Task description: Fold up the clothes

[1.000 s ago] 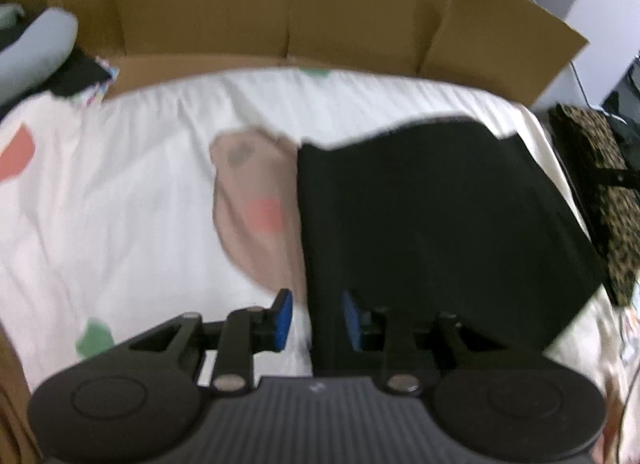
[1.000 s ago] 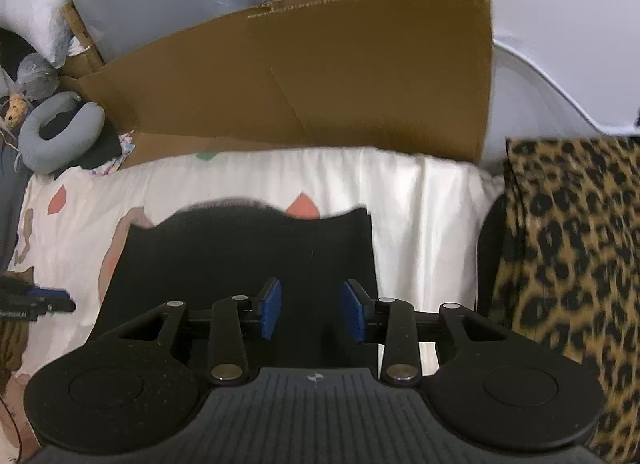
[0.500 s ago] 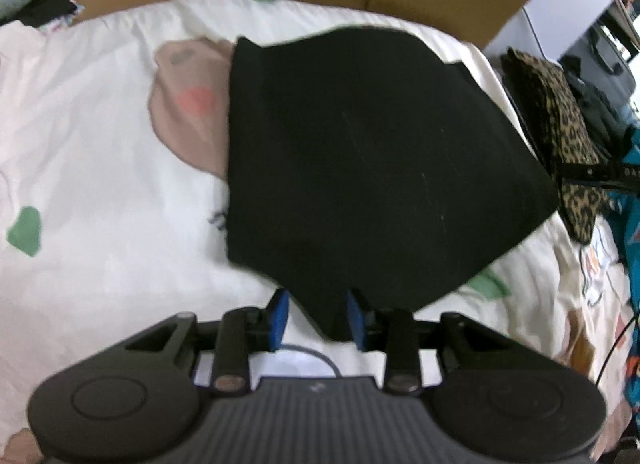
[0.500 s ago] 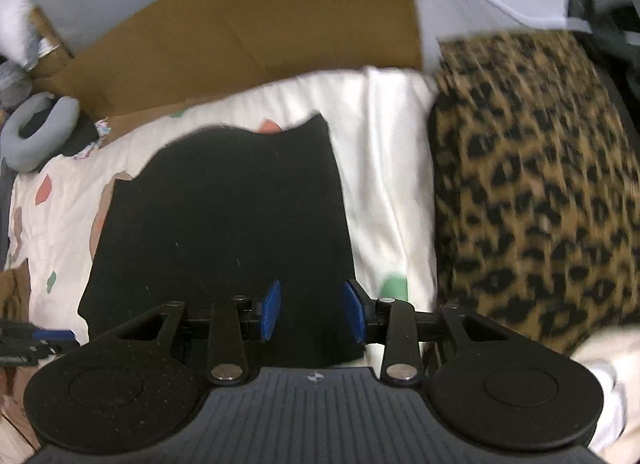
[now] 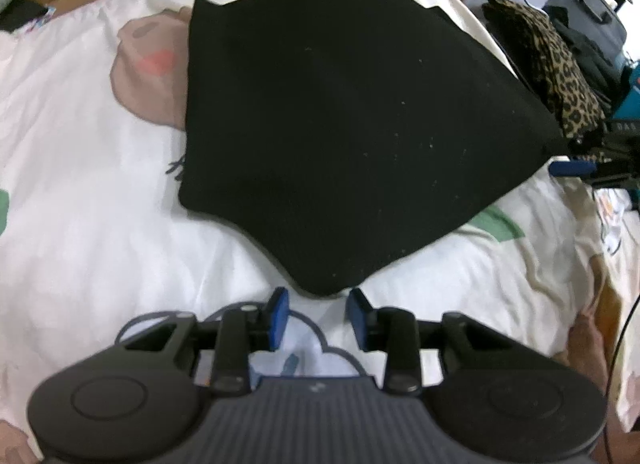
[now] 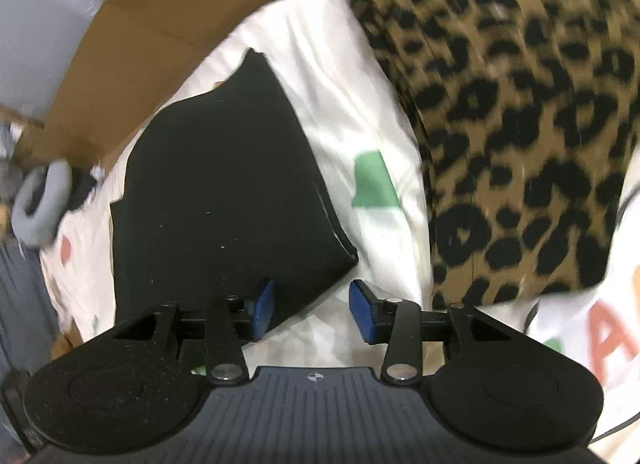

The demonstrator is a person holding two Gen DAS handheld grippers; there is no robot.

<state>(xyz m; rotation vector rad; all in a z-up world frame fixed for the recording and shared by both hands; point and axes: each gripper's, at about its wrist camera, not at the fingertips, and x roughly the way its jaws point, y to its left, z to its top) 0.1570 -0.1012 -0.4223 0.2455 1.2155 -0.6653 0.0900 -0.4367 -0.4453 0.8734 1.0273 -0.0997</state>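
A black garment (image 5: pixel 340 123) lies folded flat on the white patterned bed sheet (image 5: pixel 88 203). Its near corner points at my left gripper (image 5: pixel 319 314), which is open, its blue pads just short of the corner and not touching it. In the right wrist view the same black garment (image 6: pixel 216 191) runs down under my right gripper (image 6: pixel 313 310). Those jaws are opening, with the garment's edge lying between them and the pads off it. One blue finger (image 5: pixel 570 167) of the right gripper shows at the garment's right corner.
A folded leopard-print garment (image 6: pixel 520 123) lies right of the black one, close to my right gripper. Cardboard panels (image 6: pixel 180 23) stand along the far edge of the bed. A grey neck pillow (image 6: pixel 40 199) lies at the far left. Dark bags (image 5: pixel 592 11) stand past the bed's right side.
Both grippers have come down toward the bed. The garment's corner, between the left jaws before, now lies just ahead of them. The right gripper has rolled and its jaws stand wider.
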